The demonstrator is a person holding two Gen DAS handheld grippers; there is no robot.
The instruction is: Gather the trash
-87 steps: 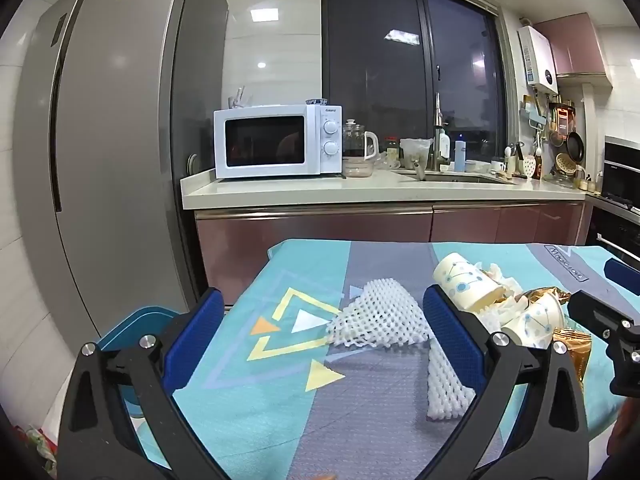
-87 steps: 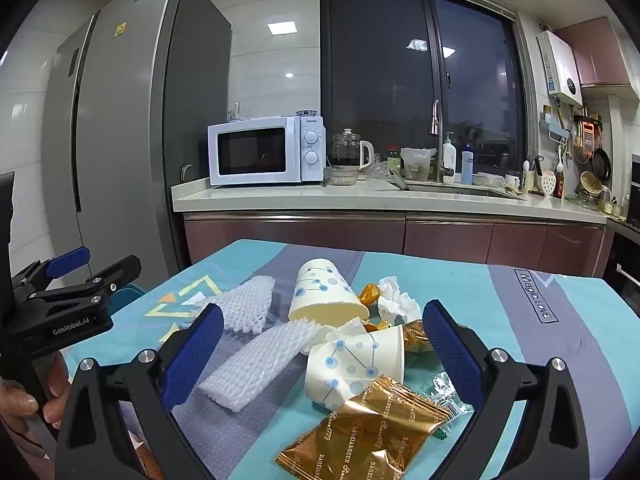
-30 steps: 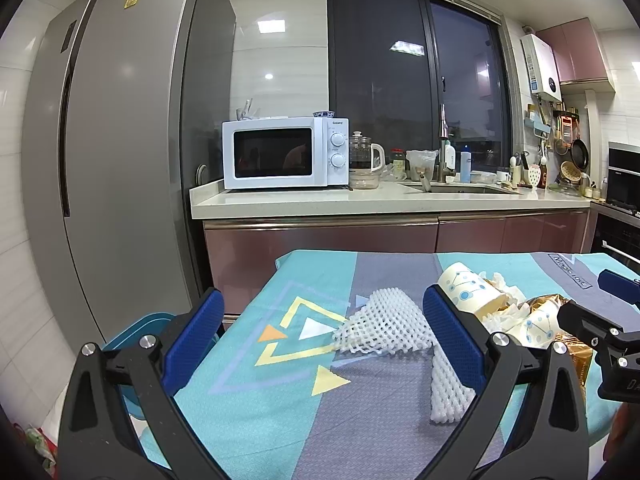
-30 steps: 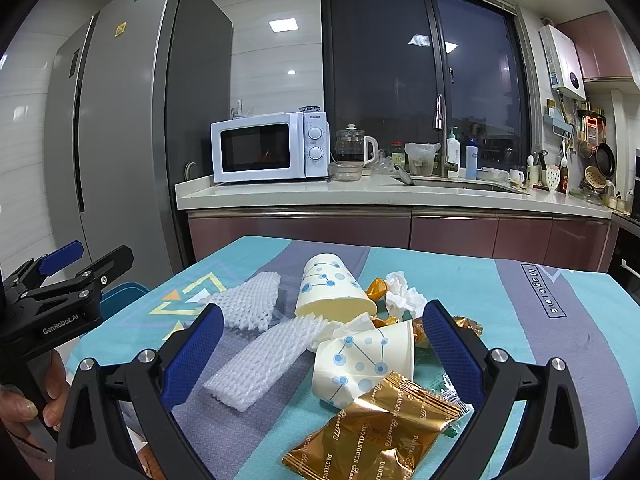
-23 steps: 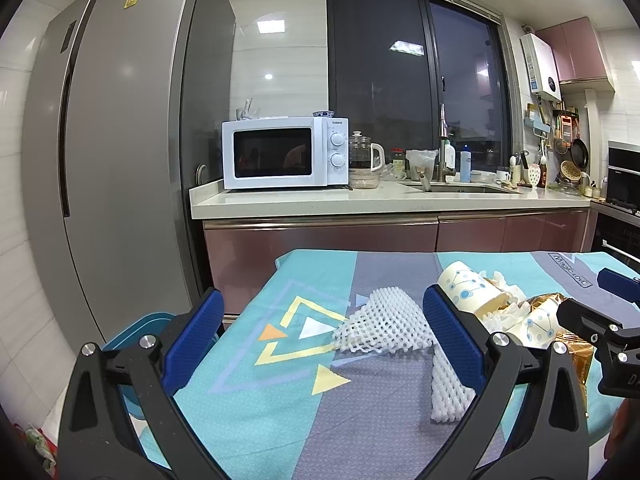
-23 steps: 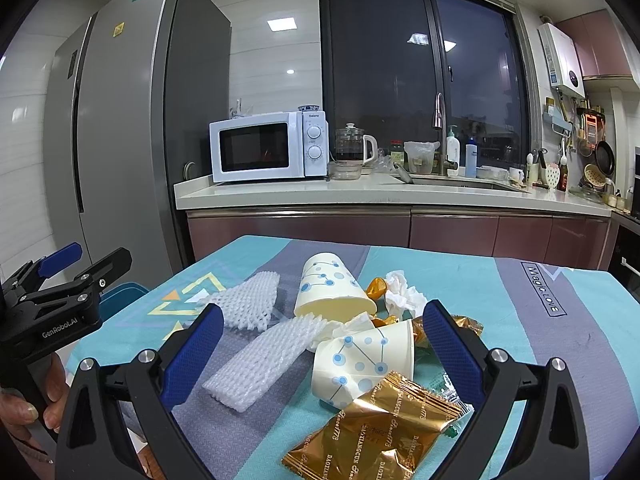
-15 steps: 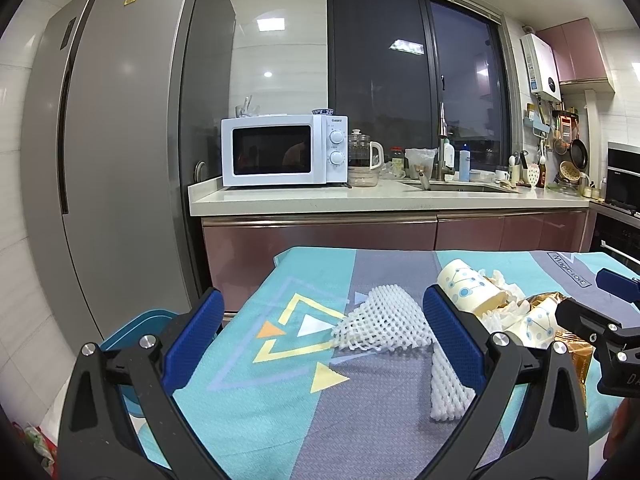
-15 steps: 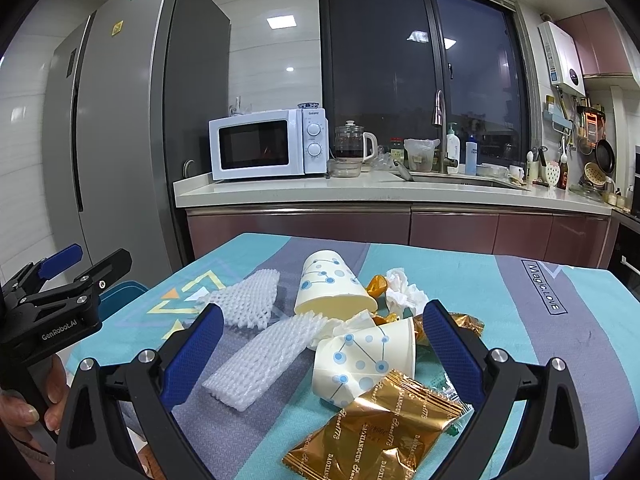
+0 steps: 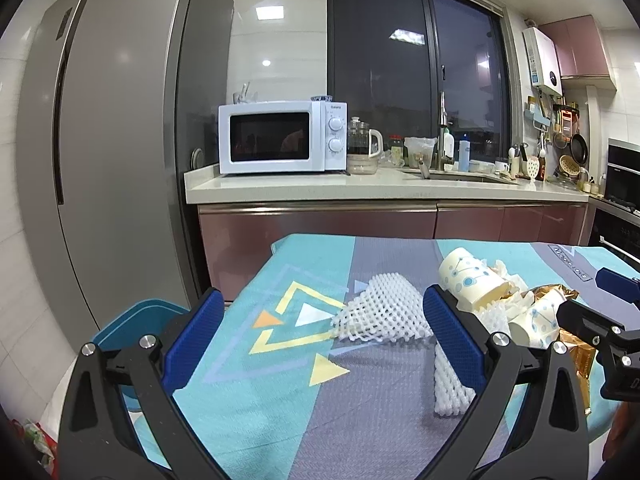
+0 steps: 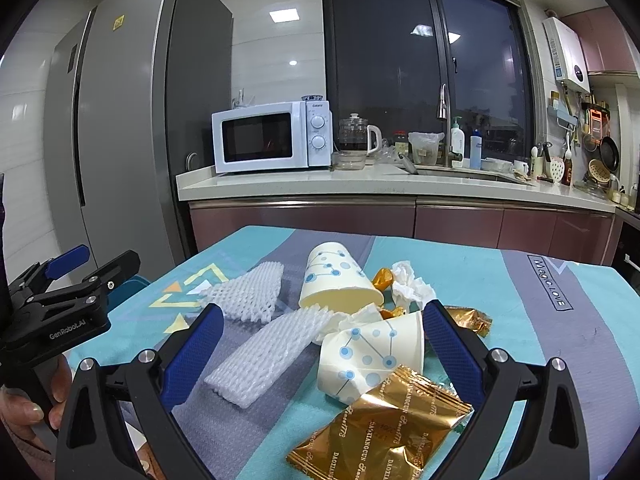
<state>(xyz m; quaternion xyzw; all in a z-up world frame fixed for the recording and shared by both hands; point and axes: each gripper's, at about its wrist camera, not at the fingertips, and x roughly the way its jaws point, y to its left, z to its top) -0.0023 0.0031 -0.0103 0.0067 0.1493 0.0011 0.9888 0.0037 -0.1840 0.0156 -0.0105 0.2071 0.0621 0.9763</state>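
Although we compare this moment with the views from the last few seconds, we find almost nothing altered: both tools have only drifted slightly, and every piece of trash lies where it lay, so by our judgement the collecting has not yet begun. Our left gripper (image 9: 320, 324) hovers above the near left part of the surface (image 9: 248, 412), jaws spread wide and empty, pointed toward the fan-shaped foam net (image 9: 382, 314); a blue bin (image 9: 132, 324) shows just off the surface's left edge, likely where the trash belongs. Our right gripper (image 10: 318, 340) hangs over the heap with its jaws likewise released, holding nothing. Between and just ahead of them lie the long foam sleeve (image 10: 270, 354), a paper cup on its side (image 10: 374, 354), a second paper cup (image 10: 336, 282) behind it, a crumpled tissue (image 10: 410, 286) and a gold wrapper (image 10: 384, 426) nearest us. We hold both tools level, aimed forward and slightly down. The cup sits best framed for a first grasp.
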